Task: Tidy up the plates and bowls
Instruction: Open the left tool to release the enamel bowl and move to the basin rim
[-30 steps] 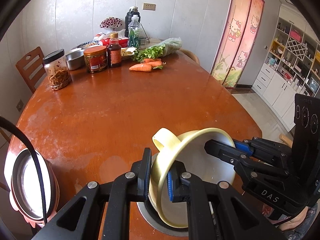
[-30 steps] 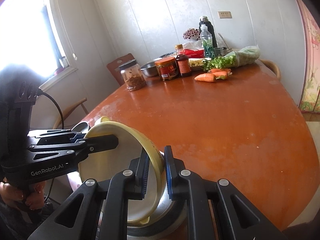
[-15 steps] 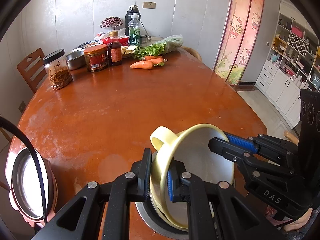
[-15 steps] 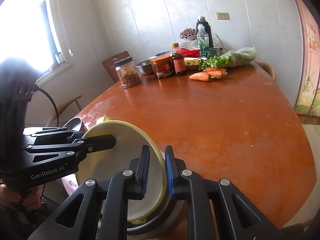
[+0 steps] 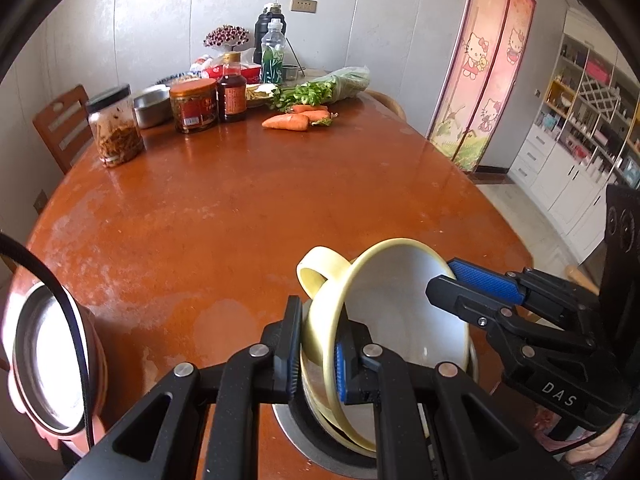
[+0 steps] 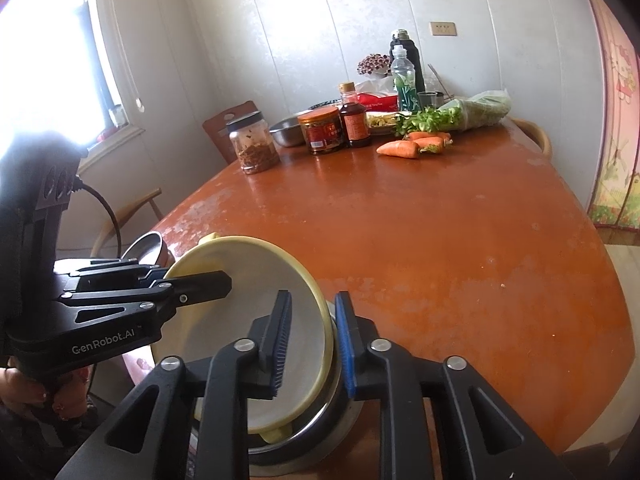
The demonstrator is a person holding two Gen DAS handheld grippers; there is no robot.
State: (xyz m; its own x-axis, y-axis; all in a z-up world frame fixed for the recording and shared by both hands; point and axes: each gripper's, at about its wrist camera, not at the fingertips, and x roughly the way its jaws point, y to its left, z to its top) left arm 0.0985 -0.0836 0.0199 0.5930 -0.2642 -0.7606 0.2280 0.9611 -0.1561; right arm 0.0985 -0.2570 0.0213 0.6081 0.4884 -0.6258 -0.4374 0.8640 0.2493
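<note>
A pale yellow bowl [image 5: 392, 304] with loop handles stands tilted on its edge inside a steel bowl [image 5: 296, 420] at the near edge of the table. My left gripper [image 5: 318, 342] is shut on the yellow bowl's left rim. From the right wrist view, the left gripper [image 6: 216, 280] reaches in from the left over the yellow bowl [image 6: 248, 288]. My right gripper [image 6: 312, 332] straddles the opposite rim; its jaws are opening, and the blue pads stand apart from the rim between them. In the left wrist view the right gripper [image 5: 452, 284] sits at the bowl's right rim.
A pink-rimmed steel bowl [image 5: 44, 360] sits at the table's near left edge. At the far end stand a jar [image 5: 116, 128], a red-lidded tub [image 5: 194, 106], bottles, a steel basin, greens and carrots [image 5: 286, 122]. A wooden chair [image 5: 60, 128] stands at far left.
My right gripper's jaws have parted from the yellow bowl's rim. The left gripper keeps its hold, and the bowl stays tilted in the steel bowl.
</note>
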